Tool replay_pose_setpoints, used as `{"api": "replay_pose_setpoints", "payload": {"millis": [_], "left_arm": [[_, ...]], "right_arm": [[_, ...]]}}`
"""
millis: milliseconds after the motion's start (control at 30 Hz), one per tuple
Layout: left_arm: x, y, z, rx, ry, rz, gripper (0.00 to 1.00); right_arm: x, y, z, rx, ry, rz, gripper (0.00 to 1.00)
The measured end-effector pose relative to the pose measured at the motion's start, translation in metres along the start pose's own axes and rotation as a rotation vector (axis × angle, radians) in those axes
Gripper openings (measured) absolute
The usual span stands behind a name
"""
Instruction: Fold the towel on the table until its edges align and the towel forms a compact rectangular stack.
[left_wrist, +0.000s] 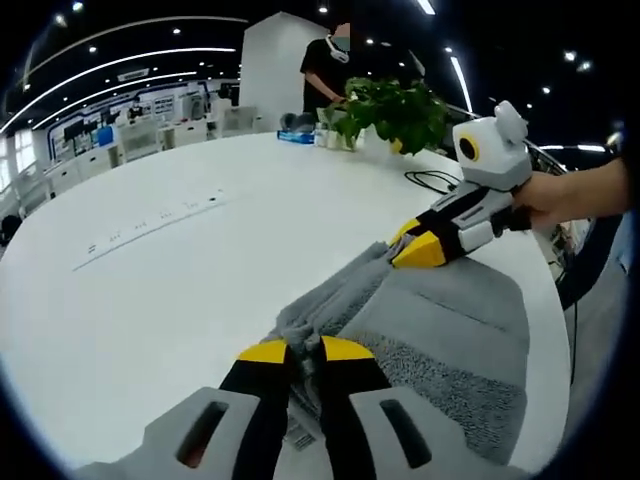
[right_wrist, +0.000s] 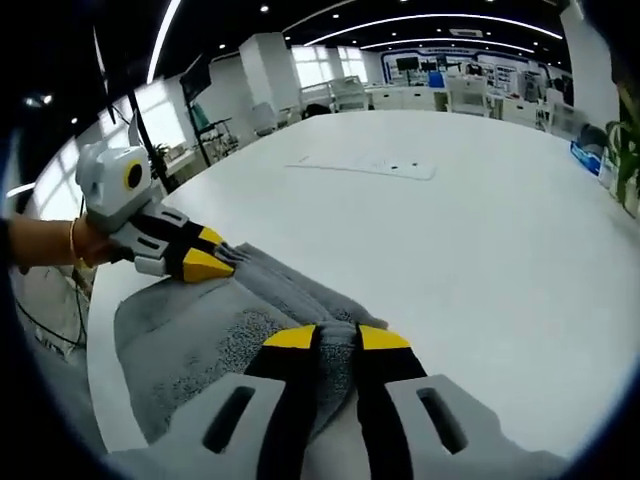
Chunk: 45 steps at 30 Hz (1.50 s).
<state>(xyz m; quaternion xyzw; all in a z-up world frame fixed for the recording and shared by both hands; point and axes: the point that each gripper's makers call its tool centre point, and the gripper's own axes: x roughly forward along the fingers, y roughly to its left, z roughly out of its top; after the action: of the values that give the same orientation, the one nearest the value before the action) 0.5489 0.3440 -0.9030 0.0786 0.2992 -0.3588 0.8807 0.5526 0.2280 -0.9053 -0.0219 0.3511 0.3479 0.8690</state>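
Both grippers' jaws (left (left_wrist: 305, 352), right (right_wrist: 337, 338)) pinch the grey towel's (left_wrist: 450, 340) bunched edge, white table (left_wrist: 150, 280) bare beyond

Grey towel (left_wrist: 440, 340) corner hidden between the left claw (left_wrist: 305, 352) tips, towel lower edge cut off behind the claw bodies in both views, person (left_wrist: 335, 65) behind the potted plant (left_wrist: 395, 110) partly hidden, markings on the white surface (left_wrist: 150, 300) too small to read
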Motion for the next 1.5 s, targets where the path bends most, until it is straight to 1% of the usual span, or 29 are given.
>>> {"api": "replay_pose_setpoints", "payload": {"millis": [100,267,467,567,600,667,700,767,800,833,867,900,933,967,1100,1167,1200,1333,1433,1500], "left_arm": [[0.006,0.009,0.005,-0.001,-0.007,0.020,0.09],[0.010,0.015,0.011,-0.003,-0.018,0.039,0.09],[0.009,0.015,0.013,0.012,-0.025,0.053,0.09],[0.009,0.015,0.013,0.007,-0.021,0.057,0.09],[0.008,0.015,0.013,-0.007,-0.019,0.057,0.09],[0.007,0.015,0.013,-0.011,-0.018,0.054,0.10],[0.007,0.015,0.014,-0.017,-0.019,0.054,0.10],[0.005,0.015,0.015,-0.008,-0.029,0.052,0.12],[0.003,0.017,0.017,-0.036,-0.047,0.059,0.13],[0.000,0.020,0.020,-0.067,-0.063,0.076,0.18],[-0.004,0.024,0.024,-0.067,-0.080,0.100,0.23],[-0.006,0.025,0.025,-0.074,-0.079,0.107,0.29],[-0.008,0.024,0.026,-0.077,-0.081,0.104,0.35],[-0.012,0.022,0.028,-0.081,-0.088,0.099,0.39],[-0.020,0.020,0.030,-0.070,-0.084,0.096,0.49],[-0.026,0.020,0.030,-0.095,-0.082,0.096,0.56],[-0.031,0.019,0.032,-0.108,-0.091,0.097,0.60],[-0.047,0.011,0.041,-0.089,-0.121,0.097,0.64],[-0.063,0.003,0.051,-0.078,-0.150,0.093,0.66],[-0.071,-0.003,0.055,-0.083,-0.168,0.084,0.68]], "right_arm": [[0.009,-0.006,0.008,-0.027,0.008,-0.028,0.12],[0.016,-0.013,0.016,-0.010,-0.016,-0.060,0.12],[0.014,-0.009,0.017,-0.001,-0.031,-0.078,0.11],[0.012,-0.007,0.018,0.001,-0.058,-0.105,0.12],[0.011,-0.007,0.019,0.003,-0.063,-0.128,0.12],[0.011,-0.008,0.021,-0.024,-0.065,-0.148,0.13],[0.012,-0.011,0.023,-0.020,-0.065,-0.151,0.13],[0.010,-0.015,0.025,0.049,-0.073,-0.170,0.14],[0.008,-0.016,0.028,0.077,-0.084,-0.176,0.15],[0.005,-0.016,0.031,0.080,-0.100,-0.172,0.16],[0.002,-0.015,0.034,0.072,-0.121,-0.163,0.17],[-0.001,-0.015,0.035,0.072,-0.126,-0.162,0.19],[-0.003,-0.014,0.037,0.071,-0.131,-0.161,0.21],[-0.005,-0.013,0.040,0.066,-0.144,-0.157,0.23],[-0.018,-0.006,0.047,0.057,-0.165,-0.139,0.33],[-0.023,-0.006,0.051,0.050,-0.177,-0.132,0.36],[-0.027,-0.004,0.053,0.045,-0.184,-0.127,0.38],[-0.043,0.003,0.056,0.027,-0.200,-0.116,0.46],[-0.054,0.006,0.055,0.038,-0.215,-0.104,0.49],[-0.063,0.010,0.052,0.045,-0.219,-0.101,0.50]]}}
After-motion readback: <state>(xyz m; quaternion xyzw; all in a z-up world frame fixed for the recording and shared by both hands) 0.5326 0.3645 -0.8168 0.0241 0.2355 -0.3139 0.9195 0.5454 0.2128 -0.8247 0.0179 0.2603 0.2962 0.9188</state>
